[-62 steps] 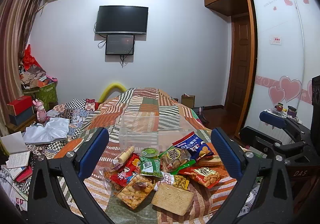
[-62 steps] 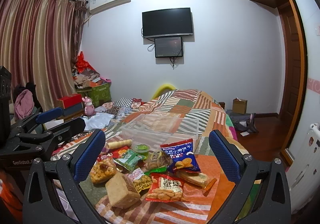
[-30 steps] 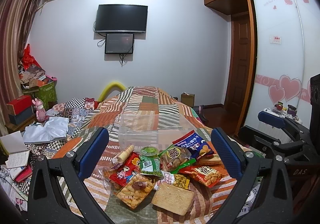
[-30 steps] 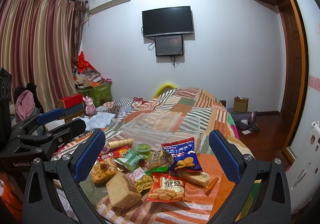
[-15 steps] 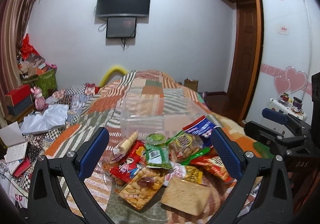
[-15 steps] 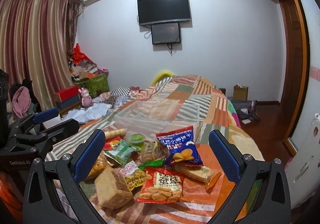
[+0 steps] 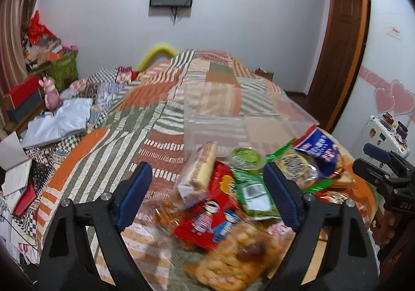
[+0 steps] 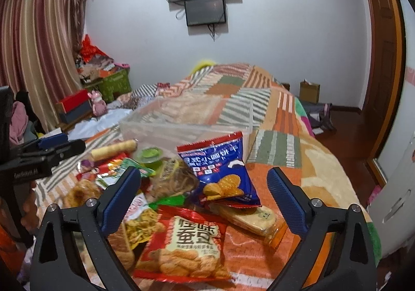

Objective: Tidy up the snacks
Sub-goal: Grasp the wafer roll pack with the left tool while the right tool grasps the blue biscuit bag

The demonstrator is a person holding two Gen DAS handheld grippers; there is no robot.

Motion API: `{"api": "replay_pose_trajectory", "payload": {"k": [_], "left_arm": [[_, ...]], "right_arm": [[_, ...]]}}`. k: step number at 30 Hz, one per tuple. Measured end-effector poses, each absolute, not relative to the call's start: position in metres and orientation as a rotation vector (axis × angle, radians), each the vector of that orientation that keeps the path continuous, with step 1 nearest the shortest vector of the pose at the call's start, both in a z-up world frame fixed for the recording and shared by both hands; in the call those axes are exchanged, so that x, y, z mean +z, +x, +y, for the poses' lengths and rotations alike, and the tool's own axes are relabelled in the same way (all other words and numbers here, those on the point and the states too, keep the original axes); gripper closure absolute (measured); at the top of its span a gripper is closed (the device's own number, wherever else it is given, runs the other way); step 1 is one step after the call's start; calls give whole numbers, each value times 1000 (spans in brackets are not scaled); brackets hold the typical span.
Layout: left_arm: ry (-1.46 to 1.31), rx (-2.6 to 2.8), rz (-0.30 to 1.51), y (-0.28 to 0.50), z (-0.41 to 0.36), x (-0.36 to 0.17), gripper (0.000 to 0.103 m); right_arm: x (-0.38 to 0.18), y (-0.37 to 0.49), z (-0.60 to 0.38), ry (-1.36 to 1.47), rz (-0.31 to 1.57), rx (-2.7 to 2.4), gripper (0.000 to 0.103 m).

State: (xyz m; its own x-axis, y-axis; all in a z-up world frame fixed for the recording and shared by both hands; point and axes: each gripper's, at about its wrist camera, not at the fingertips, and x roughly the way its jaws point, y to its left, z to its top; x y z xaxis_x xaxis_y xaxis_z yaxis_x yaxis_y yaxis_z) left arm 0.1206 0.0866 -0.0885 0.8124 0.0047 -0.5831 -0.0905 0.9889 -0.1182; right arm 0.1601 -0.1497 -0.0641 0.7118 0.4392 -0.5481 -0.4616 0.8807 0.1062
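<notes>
**Both grippers over the snack pile**

Heaped on the patchwork bedspread (image 8: 282,119), just in front of a clear plastic bin (image 8: 186,124): snack packets; left gripper (image 7: 207,195) with fingers apart, jaws just narrowed a little, nothing clamped, above a red packet (image 7: 207,215) and a wafer roll (image 7: 201,169), perhaps not touching, view blurred; right gripper (image 8: 205,191) likewise parted, just narrowed, empty, over a blue crisp bag (image 8: 220,163) and red bag (image 8: 189,244).

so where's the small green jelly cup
In the right wrist view, the small green jelly cup sits left of centre, between the blue crisp bag and the clear plastic bin.
</notes>
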Motion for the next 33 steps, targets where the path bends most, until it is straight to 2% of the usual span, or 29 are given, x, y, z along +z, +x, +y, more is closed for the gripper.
{"api": "replay_pose_trajectory", "payload": {"k": [8,16,23,27,31,33], "left_arm": [[-105,45,690,152,93,-110,25],[-123,15,765,170,100,-129,48],[-120,-9,782,176,99,-136,63],[-109,-7,774,176,97,-137,64],[-86,18,760,171,98,-135,68],[-91,15,752,167,99,-132,70]], "right_arm": [[-79,185,-143,-54,660,495,18],[-92,202,-140,-67,727,492,30],[-94,207,-141,-49,741,496,34],[-94,208,-141,-45,737,498,37],[-93,209,-142,-37,737,502,48],[-92,209,-143,-30,733,503,50]]}}
